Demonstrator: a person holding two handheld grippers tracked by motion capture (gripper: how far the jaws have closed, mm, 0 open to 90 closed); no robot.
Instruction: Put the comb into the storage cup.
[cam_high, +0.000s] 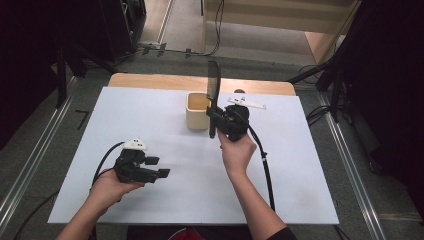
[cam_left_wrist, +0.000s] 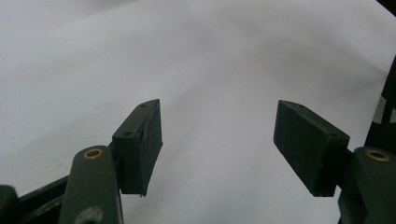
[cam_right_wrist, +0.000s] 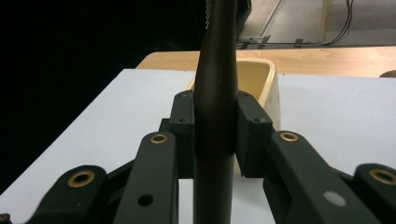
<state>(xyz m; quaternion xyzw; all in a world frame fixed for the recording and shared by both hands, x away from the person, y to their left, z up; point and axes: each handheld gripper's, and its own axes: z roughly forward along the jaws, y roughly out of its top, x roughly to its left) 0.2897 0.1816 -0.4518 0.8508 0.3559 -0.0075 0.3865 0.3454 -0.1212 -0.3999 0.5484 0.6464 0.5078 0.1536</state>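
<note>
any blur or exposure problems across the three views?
High view: sharp, table evenly lit, surroundings near black. Left gripper view: left tool in focus, white surface behind washed out and featureless. Right gripper view: dark handle close up and soft, beige container slightly blurred, left side black.

No readable text, labels, brands or numbers on anything in view.

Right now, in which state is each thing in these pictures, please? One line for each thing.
Left gripper: open, holds nothing, low over the white table.
Right gripper: shut on the dark utensil.
Dark utensil: upright, handle clamped between the jaws, flat head up, beside the cup.
Cream cup: upright on the table, open top; its contents cannot be told.
</note>
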